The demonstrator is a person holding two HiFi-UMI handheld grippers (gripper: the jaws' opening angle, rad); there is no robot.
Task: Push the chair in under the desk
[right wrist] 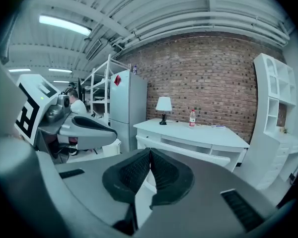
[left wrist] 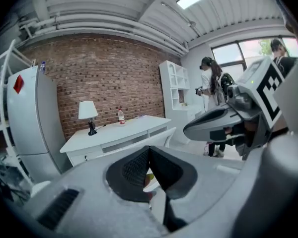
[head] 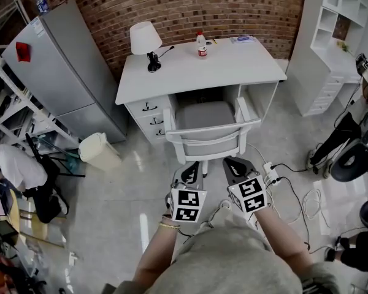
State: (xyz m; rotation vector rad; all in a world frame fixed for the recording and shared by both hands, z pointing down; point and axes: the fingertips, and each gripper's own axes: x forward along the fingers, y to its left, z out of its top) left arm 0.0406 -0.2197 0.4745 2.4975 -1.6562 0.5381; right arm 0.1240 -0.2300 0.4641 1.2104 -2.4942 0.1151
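Chair at desk | left gripper, right gripper jaws closed, empty | bottle label unreadable

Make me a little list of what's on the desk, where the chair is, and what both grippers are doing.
desk: white
on the desk: lamp, bottle
chair: seat under the desk, back sticking out
left gripper: shut, holding nothing, behind the chair back
right gripper: shut, holding nothing, behind the chair back

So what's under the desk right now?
The chair stands with its grey seat partly under the desk, beside the drawers. The desktop covers whatever lies further back.
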